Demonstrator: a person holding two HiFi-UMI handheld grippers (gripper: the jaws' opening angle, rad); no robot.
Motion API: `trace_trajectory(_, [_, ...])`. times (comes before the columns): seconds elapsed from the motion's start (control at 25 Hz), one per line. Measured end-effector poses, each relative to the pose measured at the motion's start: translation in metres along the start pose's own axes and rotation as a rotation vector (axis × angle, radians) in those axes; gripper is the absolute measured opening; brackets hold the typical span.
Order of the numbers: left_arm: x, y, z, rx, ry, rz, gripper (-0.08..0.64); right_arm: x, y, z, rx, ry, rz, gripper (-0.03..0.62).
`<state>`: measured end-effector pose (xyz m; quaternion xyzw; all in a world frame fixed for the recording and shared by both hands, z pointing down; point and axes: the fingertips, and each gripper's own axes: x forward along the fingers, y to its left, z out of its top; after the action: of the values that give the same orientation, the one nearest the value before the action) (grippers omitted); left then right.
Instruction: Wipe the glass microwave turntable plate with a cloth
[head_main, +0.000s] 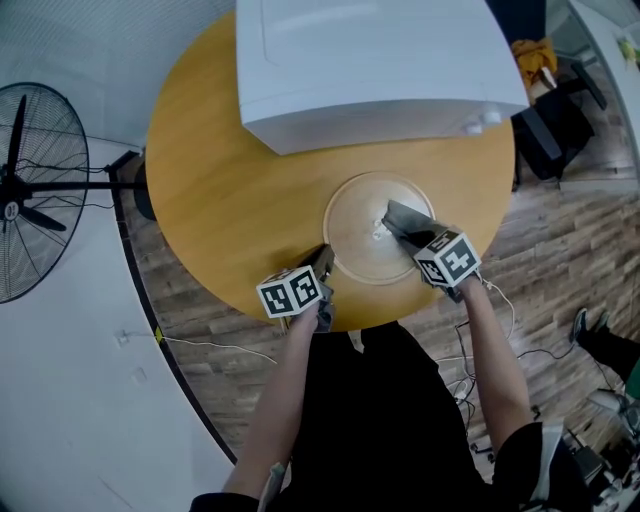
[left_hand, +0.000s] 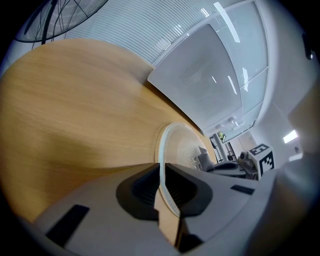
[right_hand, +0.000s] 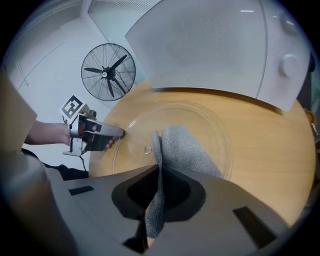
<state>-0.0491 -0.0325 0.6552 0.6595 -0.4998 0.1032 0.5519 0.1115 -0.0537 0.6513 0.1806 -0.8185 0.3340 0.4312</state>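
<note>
The clear glass turntable plate (head_main: 352, 215) lies flat on the round wooden table (head_main: 220, 190), in front of the microwave. My left gripper (head_main: 322, 264) is shut on the plate's near-left rim; in the left gripper view the rim (left_hand: 166, 145) runs between the jaws of this gripper (left_hand: 163, 189). My right gripper (head_main: 402, 224) is shut on a grey cloth (head_main: 406, 216). In the right gripper view the cloth (right_hand: 186, 148) hangs from the jaws of the right gripper (right_hand: 159, 196) and spreads over the plate (right_hand: 134, 146), right of its centre. The left gripper (right_hand: 118, 132) shows at the plate's far edge.
A white microwave (head_main: 370, 65) fills the back of the table, right behind the plate. A standing fan (head_main: 25, 190) is on the floor to the left. The table's front edge is just below both grippers. Cables and dark gear lie on the floor at the right.
</note>
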Motion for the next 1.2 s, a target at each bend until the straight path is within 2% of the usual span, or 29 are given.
trace_trajectory(0.44, [0.002,-0.001,0.0,0.008,0.003,0.001,0.031,-0.005,-0.047,0.037,0.059,-0.094,-0.143,0.02])
trace_trajectory(0.76, [0.002,-0.001,-0.001,0.005,0.003,-0.001,0.031,0.002,-0.065,0.068,0.029,-0.091,-0.158,0.02])
trace_trajectory(1.04, [0.001,-0.002,-0.001,0.01,0.005,0.001,0.032,0.011,-0.071,0.1,0.092,-0.176,-0.202,0.02])
trace_trajectory(1.2, [0.001,-0.001,-0.001,0.016,-0.001,0.008,0.032,0.022,-0.065,0.112,0.07,-0.197,-0.237,0.02])
